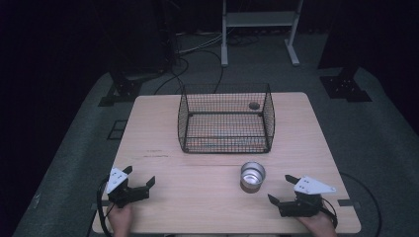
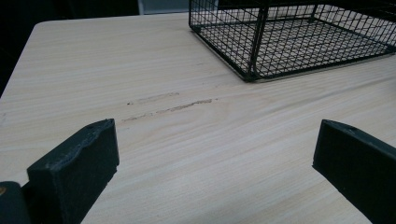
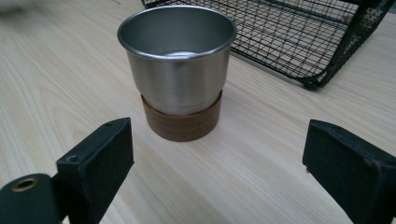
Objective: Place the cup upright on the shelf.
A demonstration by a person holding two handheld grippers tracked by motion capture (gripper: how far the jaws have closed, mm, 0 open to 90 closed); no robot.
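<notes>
A person sits at a pale wooden table [image 1: 163, 133], a two-jaw gripper in each hand, both resting low near the front edge. The left gripper [image 1: 140, 178] lies at the near left corner, its jaws spread wide with nothing between them; in the left gripper view they frame bare wood marked by a faint brown scuff [image 2: 170, 108]. The right gripper [image 1: 280, 190] lies at the near right corner, its jaws likewise parted and holding nothing.

A steel cup [image 1: 252, 176] stands upright near the front of the table, right of centre, just to the left of the right gripper and apart from it. The right gripper view shows the cup [image 3: 180, 70] straight ahead of the open jaws, its shiny body seated in a brown band at the base, its inside apparently empty.

Behind the cup, at the middle of the table, sits a black wire basket [image 1: 225, 121]; a small dark round object [image 1: 254, 105] shows at its far right corner, though whether it lies inside cannot be told. The basket's near corner appears in the left gripper view [image 2: 252, 70] and the right gripper view [image 3: 313, 81].

Beyond the table, cables [image 1: 197, 49] trail across a grey floor toward a white stand [image 1: 259, 29].
</notes>
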